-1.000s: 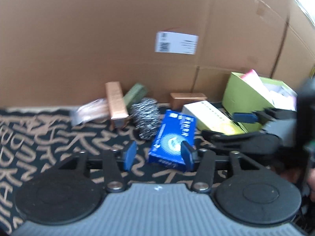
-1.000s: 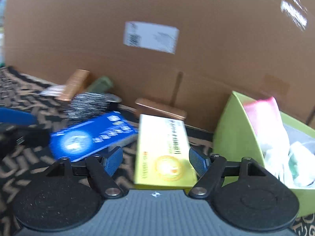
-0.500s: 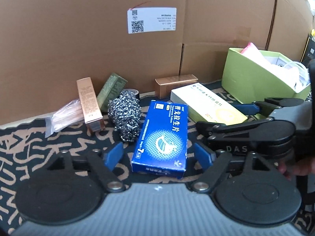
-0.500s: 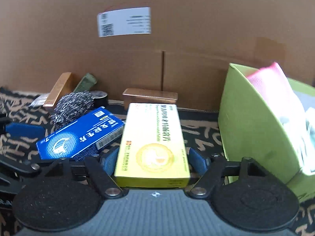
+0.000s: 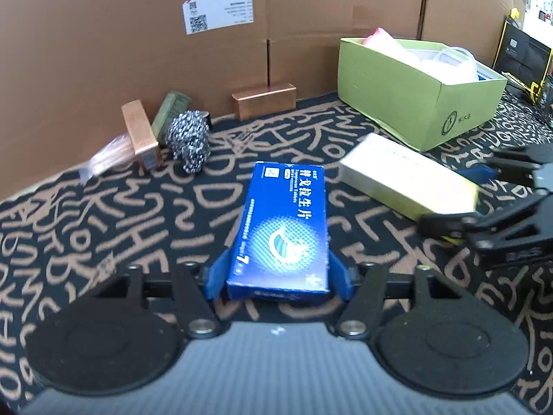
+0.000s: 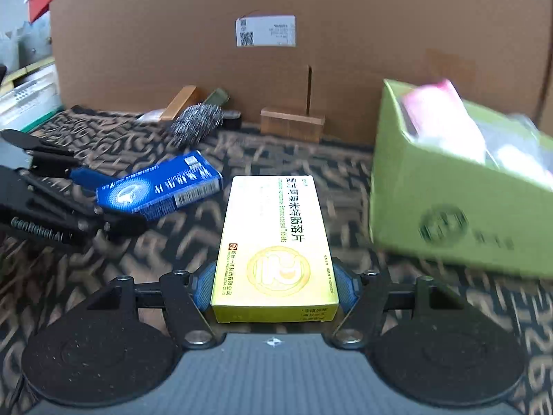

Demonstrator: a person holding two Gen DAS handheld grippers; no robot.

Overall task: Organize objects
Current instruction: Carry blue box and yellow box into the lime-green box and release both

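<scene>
The flat blue cardboard box [image 5: 281, 238] is bracketed at its near end by the left gripper [image 5: 278, 278] fingers, long axis running straight ahead, while the right gripper's [image 6: 274, 288] fingers are closing on the yellow cardboard box [image 6: 273, 252] likewise, the green open carton [image 6: 459, 204] lying right of them.

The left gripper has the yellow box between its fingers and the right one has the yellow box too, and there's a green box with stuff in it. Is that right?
Not quite. The left gripper has the blue box between its fingers, as the left wrist view shows. The right gripper, whose jaws are closing, does have the yellow box between its fingers, and the green box does have stuff in it.
</scene>
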